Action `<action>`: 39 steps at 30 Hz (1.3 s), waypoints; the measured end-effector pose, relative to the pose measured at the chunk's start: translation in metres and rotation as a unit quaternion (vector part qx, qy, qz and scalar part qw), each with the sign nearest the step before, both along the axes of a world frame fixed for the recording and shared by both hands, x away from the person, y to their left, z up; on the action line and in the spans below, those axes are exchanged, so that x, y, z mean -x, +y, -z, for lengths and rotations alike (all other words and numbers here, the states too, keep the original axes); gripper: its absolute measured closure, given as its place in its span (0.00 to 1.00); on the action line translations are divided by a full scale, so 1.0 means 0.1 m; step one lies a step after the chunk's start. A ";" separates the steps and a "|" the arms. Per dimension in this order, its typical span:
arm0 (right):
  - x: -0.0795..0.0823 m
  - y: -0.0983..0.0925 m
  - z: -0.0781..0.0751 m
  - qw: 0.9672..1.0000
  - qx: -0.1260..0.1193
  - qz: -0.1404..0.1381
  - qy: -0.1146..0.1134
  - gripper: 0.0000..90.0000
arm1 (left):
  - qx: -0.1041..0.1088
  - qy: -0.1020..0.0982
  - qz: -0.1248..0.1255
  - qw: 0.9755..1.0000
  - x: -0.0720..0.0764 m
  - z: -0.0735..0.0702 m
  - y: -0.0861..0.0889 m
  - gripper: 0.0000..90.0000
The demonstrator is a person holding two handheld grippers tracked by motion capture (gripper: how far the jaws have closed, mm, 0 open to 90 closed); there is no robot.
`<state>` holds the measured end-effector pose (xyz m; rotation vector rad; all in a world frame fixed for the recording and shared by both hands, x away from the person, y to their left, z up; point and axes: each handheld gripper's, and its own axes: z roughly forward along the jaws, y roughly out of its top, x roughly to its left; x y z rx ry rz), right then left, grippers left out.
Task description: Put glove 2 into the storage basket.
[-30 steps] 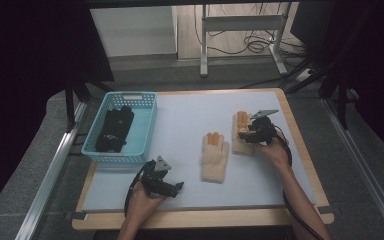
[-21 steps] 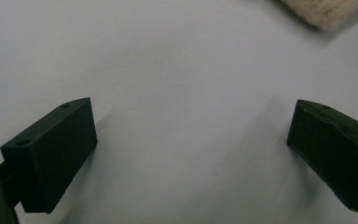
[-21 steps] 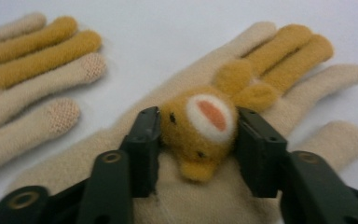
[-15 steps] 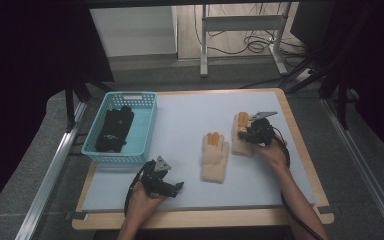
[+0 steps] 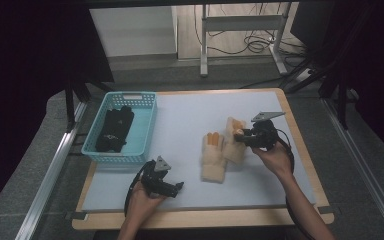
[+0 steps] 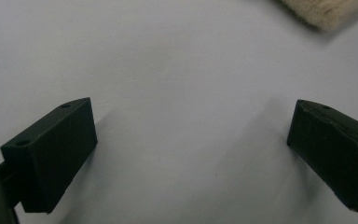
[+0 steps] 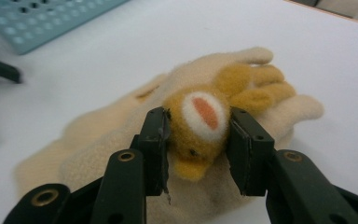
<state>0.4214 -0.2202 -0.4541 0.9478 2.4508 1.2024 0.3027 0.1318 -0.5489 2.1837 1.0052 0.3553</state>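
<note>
Two cream fleece gloves lie side by side right of the table's middle. The right glove (image 5: 231,147) (image 7: 116,126) carries an orange plush animal head (image 7: 200,116) on its back. My right gripper (image 5: 240,134) (image 7: 198,140) has just been closing, and its jaws are now shut on that head, one pad on each side. The glove's finger end is raised a little off the table. The left glove (image 5: 213,159) lies flat, with its cuff edge (image 6: 326,9) at the top of the left gripper view. Near the front left, my left gripper (image 5: 176,188) (image 6: 191,149) rests open on the bare table.
A light blue basket (image 5: 147,131) at the table's left holds dark gloves (image 5: 115,129). The white table top (image 5: 190,110) has wooden edges. A metal stand and cables are on the floor beyond the far edge.
My right gripper has closed on the plush head and risen slightly, drawing the right glove leftward toward the other glove. The left gripper has stayed in place.
</note>
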 end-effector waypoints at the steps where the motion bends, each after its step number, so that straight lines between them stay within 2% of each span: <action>1: 0.04 0.03 -0.02 1.000 0.001 -0.006 -0.001 0.67 | 0.000 0.000 0.000 1.000 0.00 0.00 0.00 0.02; 4: 0.16 0.16 -0.06 1.000 0.002 -0.023 0.001 0.66 | -0.001 -0.001 0.001 1.000 0.00 0.00 0.00 0.02; 8: 0.26 0.39 -0.05 0.999 0.006 -0.039 0.016 0.66 | -0.001 -0.001 0.001 1.000 0.00 0.00 0.00 0.02; 10: 0.29 0.50 -0.02 0.999 0.013 -0.038 0.022 0.66 | -0.001 -0.001 0.001 1.000 0.00 0.00 0.00 0.02; 13: 0.28 0.69 0.09 0.998 0.039 -0.036 0.024 0.66 | -0.001 -0.001 0.001 1.000 0.00 0.00 0.00 0.02; 17: 0.24 0.81 0.27 0.997 0.052 -0.031 0.042 0.66 | 0.000 0.000 0.000 1.000 0.00 0.00 0.00 0.02; 19: 0.23 0.85 0.35 0.997 0.062 -0.028 0.043 0.65 | 0.000 0.000 0.001 1.000 0.00 0.00 0.00 0.02; 28: 0.32 0.82 0.37 0.997 0.070 -0.014 0.037 0.64 | 0.000 0.000 0.000 1.000 0.00 0.00 0.00 0.02; 32: 0.30 0.79 0.36 0.998 0.062 -0.022 0.025 0.50 | 0.000 0.000 0.000 1.000 0.00 0.00 0.00 0.02; 35: 0.30 0.67 0.26 0.999 0.041 -0.016 0.014 0.48 | -0.001 -0.001 0.000 1.000 0.00 0.00 0.00 0.02; 37: 0.29 0.56 0.20 0.999 0.044 -0.011 0.004 0.49 | 0.000 0.000 0.000 1.000 0.00 0.00 0.00 0.02; 39: 0.27 0.44 0.19 0.999 0.049 -0.002 0.001 0.55 | 0.000 0.000 0.000 1.000 0.00 0.00 0.00 0.02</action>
